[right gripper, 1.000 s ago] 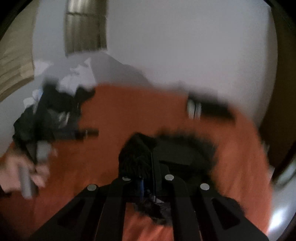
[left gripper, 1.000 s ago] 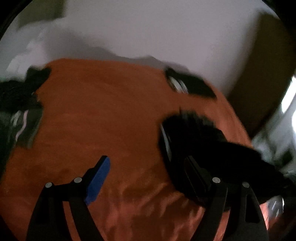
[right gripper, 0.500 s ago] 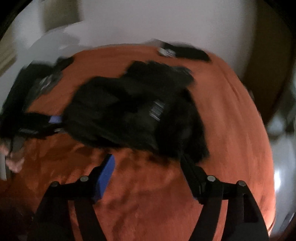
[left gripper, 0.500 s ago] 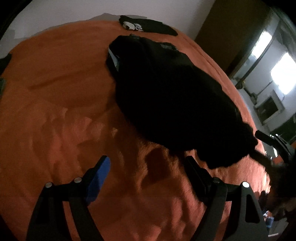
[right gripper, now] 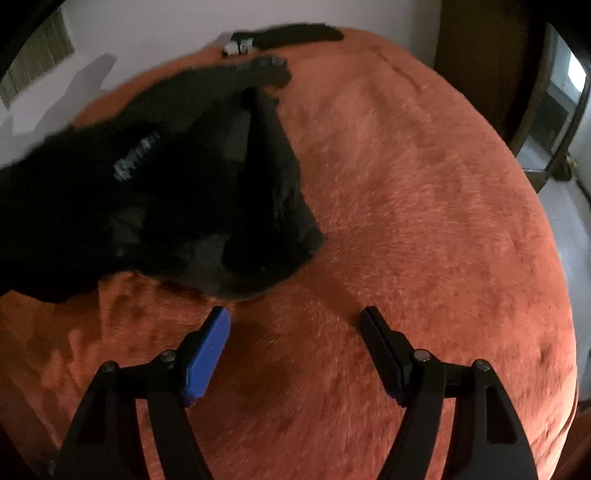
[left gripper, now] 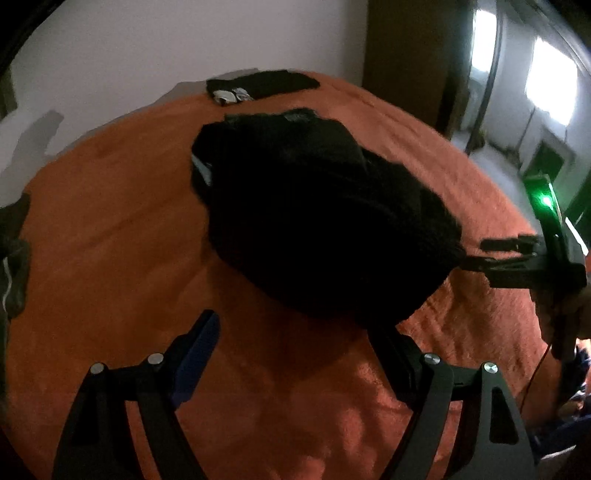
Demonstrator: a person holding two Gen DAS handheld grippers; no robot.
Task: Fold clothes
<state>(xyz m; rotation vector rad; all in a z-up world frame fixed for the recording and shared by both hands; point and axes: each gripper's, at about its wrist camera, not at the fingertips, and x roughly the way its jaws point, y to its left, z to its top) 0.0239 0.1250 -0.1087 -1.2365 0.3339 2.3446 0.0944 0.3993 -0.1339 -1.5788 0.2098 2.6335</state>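
Right gripper [right gripper: 295, 325] with fingers [right gripper: 207, 350] spread over orange bed cover [right gripper: 424, 221], empty, black garment [right gripper: 166, 177] crumpled just beyond, folded dark item [right gripper: 291, 35] at far edge

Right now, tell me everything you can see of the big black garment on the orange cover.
The black garment lies in a loose, rumpled heap on the fuzzy orange cover, not yet folded flat. It looks like thick, soft, fleecy fabric. A pale printed mark shows on one part, and a small label at its far edge. Both sets of jaws stand open just short of its near edge; neither touches it. A smaller folded black item lies apart beyond it.
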